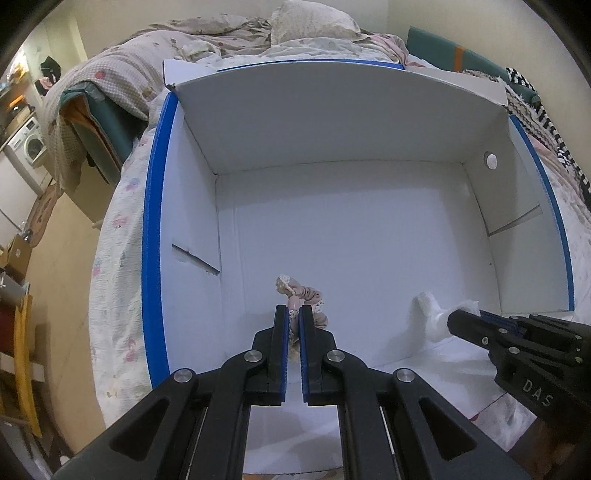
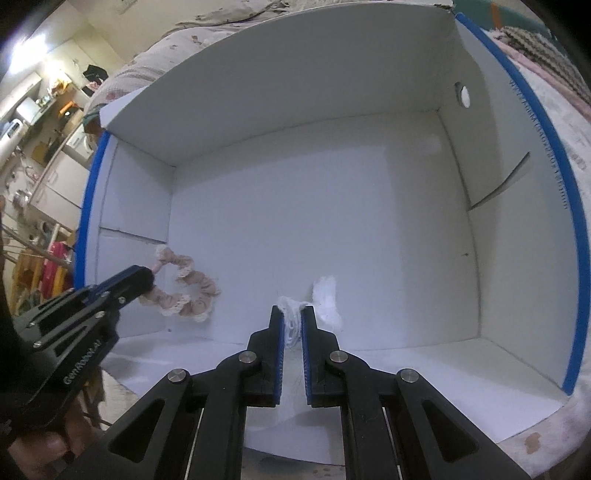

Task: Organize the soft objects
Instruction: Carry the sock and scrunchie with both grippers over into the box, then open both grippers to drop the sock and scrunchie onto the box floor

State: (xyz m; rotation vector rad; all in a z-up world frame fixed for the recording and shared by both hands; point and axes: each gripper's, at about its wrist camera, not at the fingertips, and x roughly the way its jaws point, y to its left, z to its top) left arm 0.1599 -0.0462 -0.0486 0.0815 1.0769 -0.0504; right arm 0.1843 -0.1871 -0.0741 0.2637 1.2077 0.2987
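Note:
A white cardboard box (image 1: 332,122) with blue edges stands open on a bed; both grippers reach into it near its front. My left gripper (image 1: 293,314) is shut on a pink, lace-trimmed scrunchie (image 1: 310,295), which rests on the box floor. From the right wrist view the same scrunchie (image 2: 188,291) shows as a ruffled ring with the left gripper (image 2: 142,282) clamped on its left side. My right gripper (image 2: 291,317) is shut on a white sock (image 2: 325,295) that lies crumpled on the floor. In the left wrist view that sock (image 1: 428,314) lies at the right gripper (image 1: 469,317).
The box floor (image 2: 314,203) beyond the two items is bare white card. Rumpled bedding and a pillow (image 1: 310,18) lie behind the box, a striped cloth (image 1: 535,107) to its right. A washing machine (image 1: 31,146) and shelves stand at far left.

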